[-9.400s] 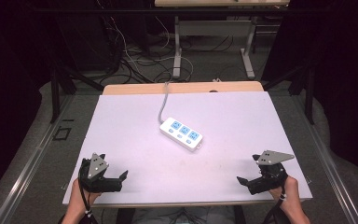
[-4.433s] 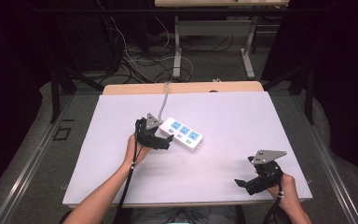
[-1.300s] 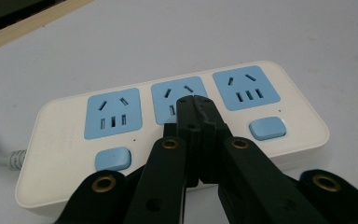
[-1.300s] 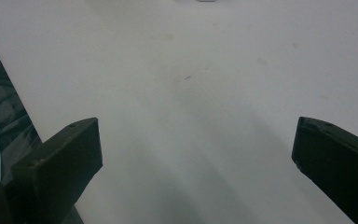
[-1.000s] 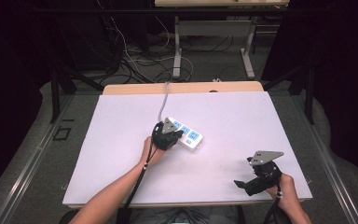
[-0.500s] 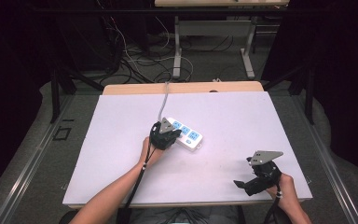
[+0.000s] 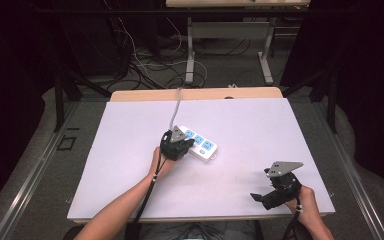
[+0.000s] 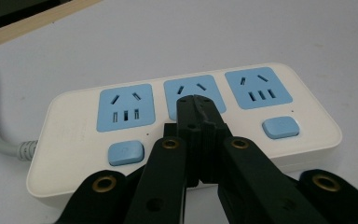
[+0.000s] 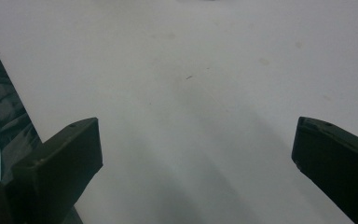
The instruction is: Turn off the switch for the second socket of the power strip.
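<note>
The white table [image 7: 130, 150] carries a white power strip [image 7: 200, 145] near its middle, with its grey cable [image 7: 176, 107] running to the far edge. The left hand-held gripper [image 8: 196, 103] has its jaws fully closed, holding nothing, with the tips over the middle blue socket [image 8: 193, 95]. I judge that the step is pressing the middle switch, which the jaws hide; next, the tips must come down exactly on it. The right hand-held gripper [image 9: 196, 154] rests wide open and empty near the front right corner. No readable writing is visible on the strip.
</note>
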